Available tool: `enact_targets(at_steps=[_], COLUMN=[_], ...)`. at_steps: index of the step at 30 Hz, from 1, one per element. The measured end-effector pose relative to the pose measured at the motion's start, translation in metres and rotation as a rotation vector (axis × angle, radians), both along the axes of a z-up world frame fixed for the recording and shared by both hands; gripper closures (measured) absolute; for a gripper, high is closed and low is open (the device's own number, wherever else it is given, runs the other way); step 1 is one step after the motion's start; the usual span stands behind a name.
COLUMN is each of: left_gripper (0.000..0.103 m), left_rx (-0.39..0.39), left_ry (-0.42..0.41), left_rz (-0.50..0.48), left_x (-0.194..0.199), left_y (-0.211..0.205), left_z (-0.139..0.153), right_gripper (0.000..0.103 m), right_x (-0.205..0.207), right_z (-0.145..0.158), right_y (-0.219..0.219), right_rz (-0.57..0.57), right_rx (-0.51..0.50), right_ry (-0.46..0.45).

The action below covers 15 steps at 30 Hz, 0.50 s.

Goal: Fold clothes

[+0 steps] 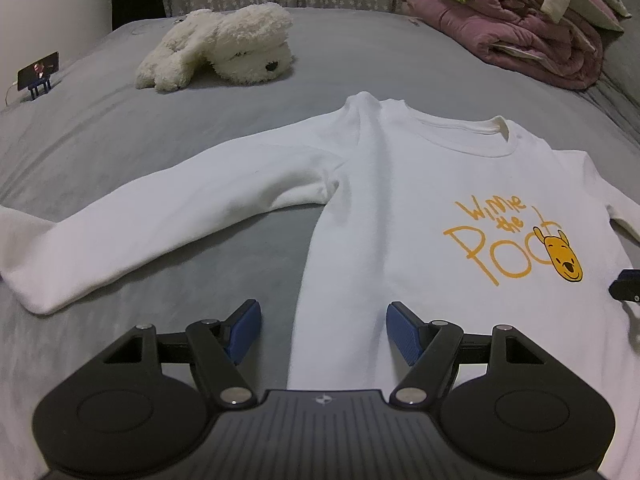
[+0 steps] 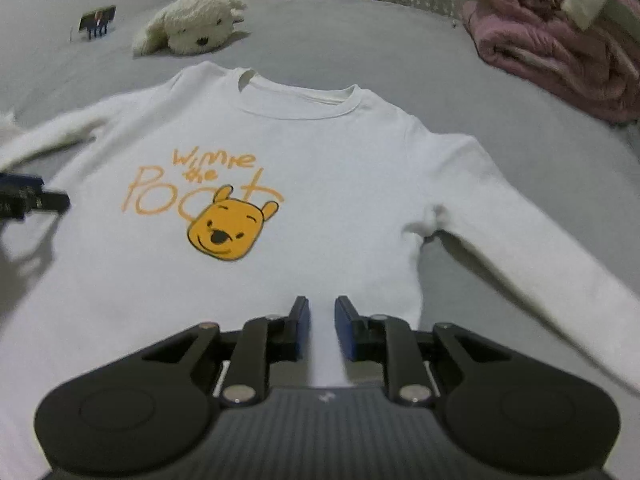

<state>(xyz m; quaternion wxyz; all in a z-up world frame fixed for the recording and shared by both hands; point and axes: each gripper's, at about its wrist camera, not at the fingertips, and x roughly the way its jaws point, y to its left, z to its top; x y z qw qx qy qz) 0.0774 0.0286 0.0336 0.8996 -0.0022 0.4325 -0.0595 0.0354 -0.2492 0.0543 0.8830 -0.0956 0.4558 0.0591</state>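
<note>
A white long-sleeved shirt (image 1: 380,208) with an orange bear print (image 2: 232,228) lies flat, front up, on the grey bed (image 1: 200,128), both sleeves spread outward. My left gripper (image 1: 323,330) hangs open over the shirt's lower left side edge, with nothing between its blue pads. My right gripper (image 2: 322,326) is over the lower right part of the shirt, its pads close together with a strip of white fabric between them. The right wrist view is blurred.
A white plush dog (image 1: 224,48) lies at the far side of the bed. Folded pink and green bedding (image 1: 532,20) is stacked at the far right. A phone on a small stand (image 1: 38,74) sits at the far left.
</note>
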Motion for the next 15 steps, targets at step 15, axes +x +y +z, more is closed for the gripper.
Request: enact_targets(at_steps=[15], left_gripper=[0.033], left_rx=[-0.02], left_ry=[-0.007], left_rz=[-0.015], left_x=[-0.029], left_y=[0.007], left_z=[0.007], right_gripper=[0.083], right_x=[-0.047], right_z=[0.012], right_y=[0.022], right_rz=[0.061], right_rx=[-0.099], right_ry=[-0.072])
